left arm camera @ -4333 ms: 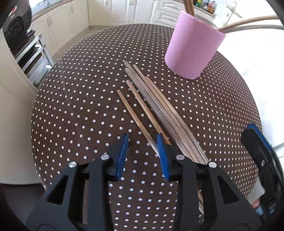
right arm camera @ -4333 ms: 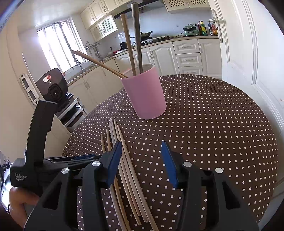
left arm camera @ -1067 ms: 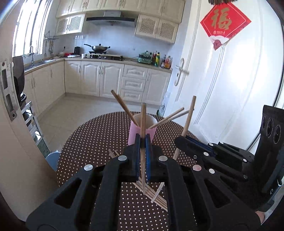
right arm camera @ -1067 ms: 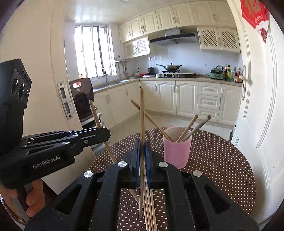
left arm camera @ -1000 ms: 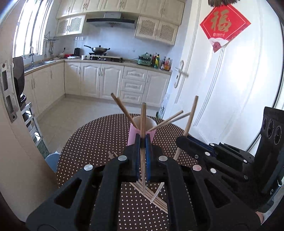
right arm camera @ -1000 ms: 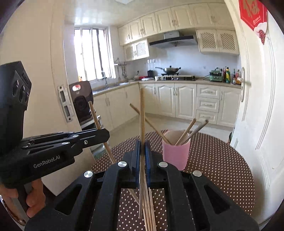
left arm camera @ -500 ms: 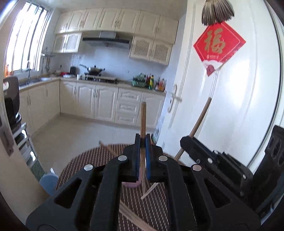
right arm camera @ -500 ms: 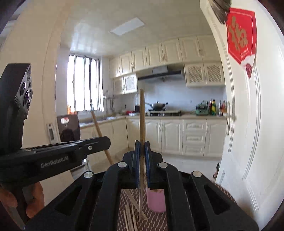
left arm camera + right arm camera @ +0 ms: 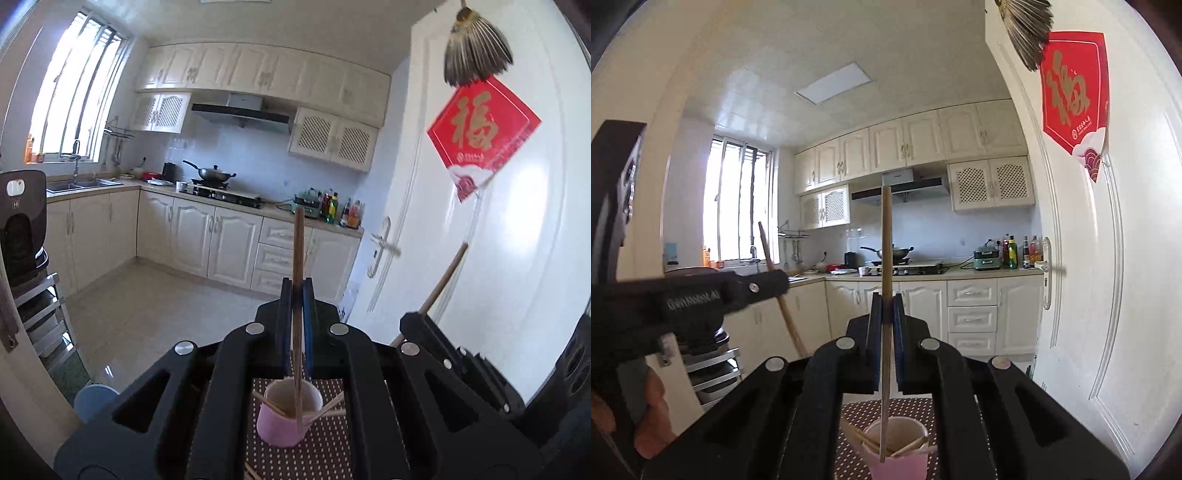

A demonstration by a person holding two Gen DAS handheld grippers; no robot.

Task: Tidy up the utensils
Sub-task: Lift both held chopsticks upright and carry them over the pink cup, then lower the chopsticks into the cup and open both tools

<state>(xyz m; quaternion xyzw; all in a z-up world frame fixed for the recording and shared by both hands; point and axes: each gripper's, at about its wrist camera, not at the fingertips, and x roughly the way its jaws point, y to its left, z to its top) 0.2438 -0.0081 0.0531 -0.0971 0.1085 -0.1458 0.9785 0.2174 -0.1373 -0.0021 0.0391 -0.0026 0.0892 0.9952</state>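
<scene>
The left tongs [image 9: 295, 317] were clenched on an upright chopstick [image 9: 297, 258], its tip hanging just above the pink cup [image 9: 284, 421] below, likely for dropping in. The right tongs [image 9: 885, 332] likewise gripped a second chopstick [image 9: 885, 251] over the cup.

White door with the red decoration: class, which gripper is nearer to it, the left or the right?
Right. The right gripper has the white door close beside it. The left gripper is on the right gripper's far side, toward the window.

Chopsticks [image 9: 334, 404] stand in the cup [image 9: 284, 424] on the table [image 9: 325, 454].
</scene>
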